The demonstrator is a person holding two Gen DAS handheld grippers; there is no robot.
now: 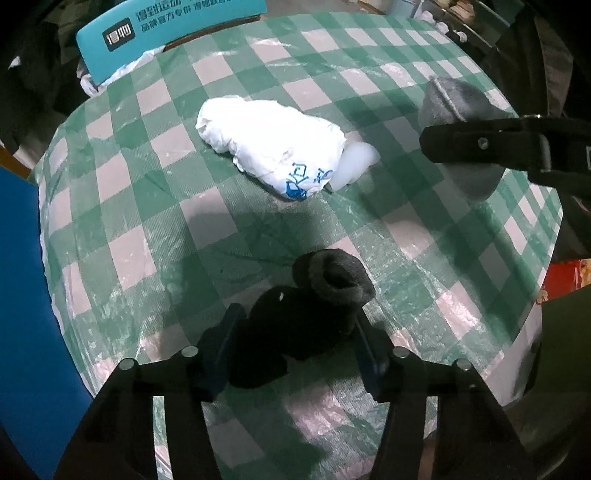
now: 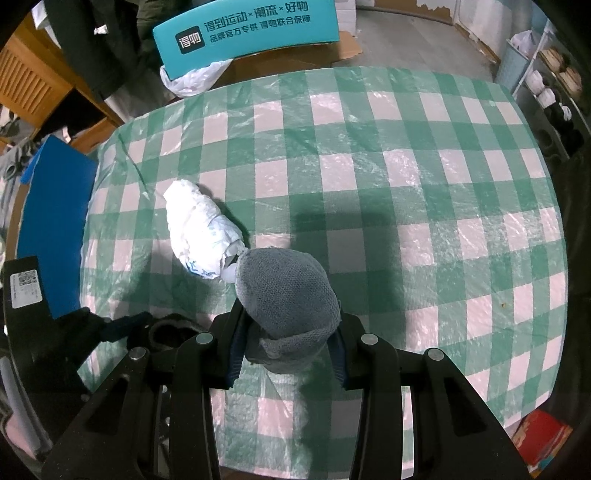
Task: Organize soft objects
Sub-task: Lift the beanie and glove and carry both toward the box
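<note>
Both tongs are busy on my screens. Left tongs (image 1: 295, 332) point down over the black sock (image 1: 303, 317), which lies bunched on the checked tablecloth (image 1: 147, 206) with its open cuff turned away from me; the blue pads (image 1: 221, 332) stand on either side of it and look to be pressing its flanks (dark on dark, so the contact on the left side is hard to read). Right tongs (image 2: 288, 343) are clamped on the grey sock (image 2: 284, 295), a rounded bundle pinched at its cuff end between both pads and lifted off the cloth. Its far tip sits just beside the white bundle with blue print (image 2: 199, 236), which rests on the cloth. Beyond the table's far edge I see a teal box (image 2: 251, 33) with white lettering, and a blue board (image 2: 51, 221) at the left.
</note>
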